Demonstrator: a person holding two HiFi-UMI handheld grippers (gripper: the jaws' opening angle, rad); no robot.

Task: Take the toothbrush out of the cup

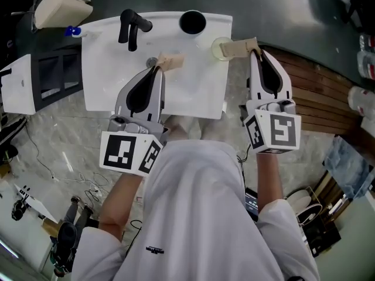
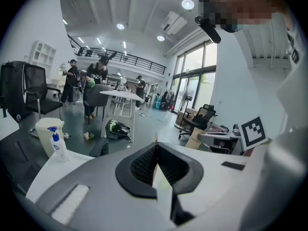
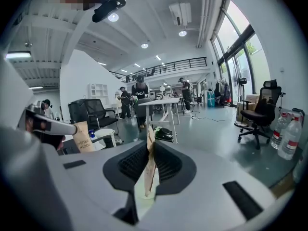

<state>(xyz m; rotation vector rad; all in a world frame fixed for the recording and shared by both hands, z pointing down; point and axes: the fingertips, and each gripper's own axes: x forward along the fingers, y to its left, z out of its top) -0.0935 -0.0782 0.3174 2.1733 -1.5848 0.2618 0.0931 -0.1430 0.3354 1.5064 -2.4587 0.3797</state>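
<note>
The right hand-held gripper [image 1: 239,47] has its tan-taped jaws drawn nearly together. In the right gripper view the wall of the pale yellow-green translucent round cup [image 1: 218,50] sits between them, apparently pinched at the rim. The cup stands right at this hand-held gripper's tips, by the right rim of the white rectangular sink basin [image 1: 99,57]. The toothbrush cannot be picked out in any view, so I cannot tell whether it is inside the cup. The left hand-held gripper [image 1: 169,61] has its jaws closed tip to tip with nothing held. It hovers over the basin, well to the left of the cup. Ahead of its tips and slightly left stands a black curved faucet [image 1: 132,27], and ahead to its right a black round container [image 1: 192,22].
</note>
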